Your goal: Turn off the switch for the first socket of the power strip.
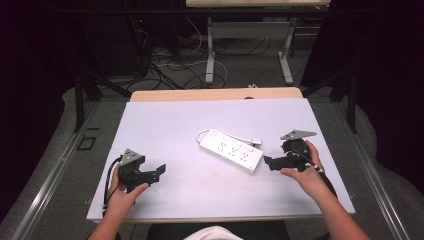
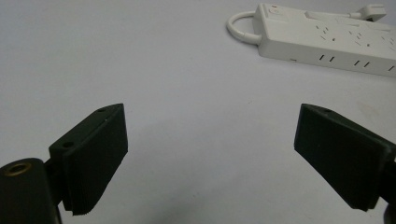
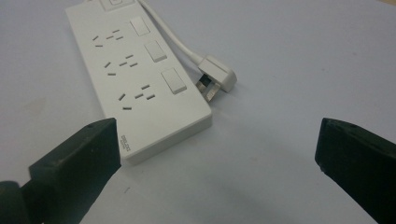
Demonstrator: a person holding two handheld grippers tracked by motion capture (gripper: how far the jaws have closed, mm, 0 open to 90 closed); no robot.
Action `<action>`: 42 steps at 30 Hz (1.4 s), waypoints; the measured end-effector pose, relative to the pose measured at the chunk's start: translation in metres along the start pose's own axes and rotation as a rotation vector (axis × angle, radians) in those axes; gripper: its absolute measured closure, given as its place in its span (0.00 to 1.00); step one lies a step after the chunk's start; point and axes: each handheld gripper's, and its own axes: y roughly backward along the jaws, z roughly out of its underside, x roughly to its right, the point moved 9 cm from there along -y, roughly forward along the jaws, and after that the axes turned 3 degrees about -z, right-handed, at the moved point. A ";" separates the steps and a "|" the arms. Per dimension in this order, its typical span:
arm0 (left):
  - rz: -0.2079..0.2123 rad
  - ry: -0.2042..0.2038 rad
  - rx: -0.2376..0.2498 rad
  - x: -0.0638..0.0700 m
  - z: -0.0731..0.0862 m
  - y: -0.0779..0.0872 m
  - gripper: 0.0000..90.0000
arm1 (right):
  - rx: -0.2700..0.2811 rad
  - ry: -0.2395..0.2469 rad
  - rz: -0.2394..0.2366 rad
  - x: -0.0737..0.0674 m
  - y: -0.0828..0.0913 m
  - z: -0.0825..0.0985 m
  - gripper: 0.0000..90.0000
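Near the middle of the table (image 1: 165,125), a little toward its right edge, lies a white power strip (image 1: 231,150), flat and set at a slant, its short cable looped round the far end and its plug (image 3: 217,74) lying just beside the long side. The right gripper (image 1: 270,162) sits close to the strip's near end, its jaws spread wide and empty; in the right gripper view the strip's corner lies just beyond the left jaw. The left gripper (image 1: 159,171) rests near the table's front left corner, well apart from the strip, jaws likewise wide with nothing between them.

The strip looks like a rigid plastic shell, probably light, smooth and somewhat slippery (the rocker switches and sockets on top are better left unpressed). A hold across its narrow width, on the two long side walls near one end, seems the soundest; the loose plug would likely trail and swing.

The table's top is a pale, matt, even sheet with ample bare room all around. Beyond its far edge stand a dark floor, tangled cables and the legs of another table.
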 end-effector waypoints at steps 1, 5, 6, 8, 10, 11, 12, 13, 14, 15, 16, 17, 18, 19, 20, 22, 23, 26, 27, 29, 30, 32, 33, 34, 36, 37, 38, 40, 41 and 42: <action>-0.001 -0.001 0.000 0.000 0.000 0.000 0.11 | 0.003 -0.003 0.007 0.001 0.000 0.002 0.00; -0.004 0.000 -0.003 0.000 0.000 0.000 0.10 | 0.008 -0.016 0.025 0.007 -0.002 0.011 0.00; -0.005 0.002 -0.003 0.000 0.001 0.000 0.09 | 0.011 -0.015 0.024 0.008 -0.002 0.013 0.00; -0.004 0.003 -0.002 0.000 0.001 -0.001 0.08 | 0.016 -0.024 0.032 0.010 -0.003 0.016 0.00; -0.004 0.004 -0.002 0.000 0.001 -0.001 0.07 | 0.020 -0.026 0.034 0.012 -0.002 0.020 0.00; -0.003 0.004 -0.001 0.000 0.001 -0.001 0.07 | 0.023 -0.025 0.034 0.013 -0.002 0.021 0.00; -0.003 0.003 -0.001 0.000 0.001 -0.001 0.06 | 0.025 -0.036 0.038 0.014 -0.002 0.023 0.00; -0.003 0.002 -0.002 0.000 0.001 -0.001 0.06 | 0.027 -0.033 0.043 0.015 -0.002 0.024 0.00; -0.002 0.000 -0.004 0.000 0.001 -0.001 0.05 | 0.032 -0.035 0.047 0.017 -0.002 0.026 0.00; 0.000 0.000 -0.003 0.000 0.001 -0.001 0.04 | 0.033 -0.044 0.046 0.017 -0.002 0.027 0.00; 0.000 0.000 -0.004 0.000 0.001 -0.002 0.04 | 0.034 -0.048 0.049 0.018 -0.002 0.029 0.00; 0.001 -0.001 -0.007 0.001 0.001 -0.002 0.03 | 0.039 -0.054 0.049 0.019 -0.002 0.030 0.00; 0.002 -0.002 -0.006 0.001 0.001 -0.002 0.03 | 0.037 -0.063 0.048 0.020 -0.002 0.032 0.00; 0.003 -0.003 -0.005 0.001 0.002 -0.003 0.02 | 0.041 -0.055 0.050 0.021 -0.002 0.032 0.00; 0.003 0.000 -0.004 0.001 0.002 -0.003 0.01 | 0.043 -0.074 0.053 0.023 -0.002 0.035 0.00; 0.005 -0.004 -0.008 0.002 0.002 -0.004 0.00 | 0.049 -0.086 0.055 0.025 -0.003 0.038 0.00; 0.003 -0.005 -0.003 0.002 0.002 -0.004 0.00 | 0.054 -0.090 0.055 0.026 -0.003 0.039 0.00; 0.000 -0.006 -0.004 0.002 0.003 -0.005 0.00 | 0.070 -0.111 0.058 0.030 -0.004 0.042 0.00; 0.002 -0.008 -0.004 0.002 0.003 -0.006 0.00 | 0.068 -0.114 0.061 0.031 -0.003 0.044 0.00; 0.003 -0.007 -0.006 0.002 0.003 -0.006 0.00 | 0.071 -0.126 0.066 0.034 -0.004 0.046 0.00; 0.002 -0.007 -0.006 0.002 0.003 -0.005 0.00 | 0.073 -0.129 0.068 0.035 -0.004 0.047 0.00; 0.003 -0.009 -0.001 0.002 0.003 -0.006 0.00 | 0.079 -0.133 0.075 0.037 -0.005 0.049 0.00; 0.001 -0.012 -0.002 0.001 0.003 -0.005 0.00 | 0.079 -0.137 0.078 0.038 -0.005 0.050 0.00; 0.002 -0.011 -0.002 0.001 0.002 -0.005 0.00 | 0.082 -0.133 0.085 0.039 -0.005 0.051 0.00; 0.008 -0.015 -0.011 0.001 0.003 -0.004 0.00 | 0.090 -0.135 0.093 0.042 -0.005 0.052 0.00; 0.007 -0.015 -0.010 0.001 0.003 -0.004 0.00 | 0.093 -0.142 0.095 0.043 -0.005 0.053 0.00; 0.008 -0.016 -0.011 0.001 0.003 -0.004 0.00 | 0.095 -0.149 0.097 0.043 -0.005 0.053 0.00; 0.009 -0.020 -0.005 0.002 0.003 -0.005 0.00 | 0.098 -0.156 0.104 0.046 -0.005 0.055 0.00; 0.006 -0.022 0.002 0.002 0.002 -0.005 0.00 | 0.098 -0.150 0.112 0.048 -0.005 0.056 0.00; 0.014 -0.023 -0.008 0.002 0.003 -0.004 0.00 | 0.099 -0.152 0.113 0.049 -0.005 0.057 0.00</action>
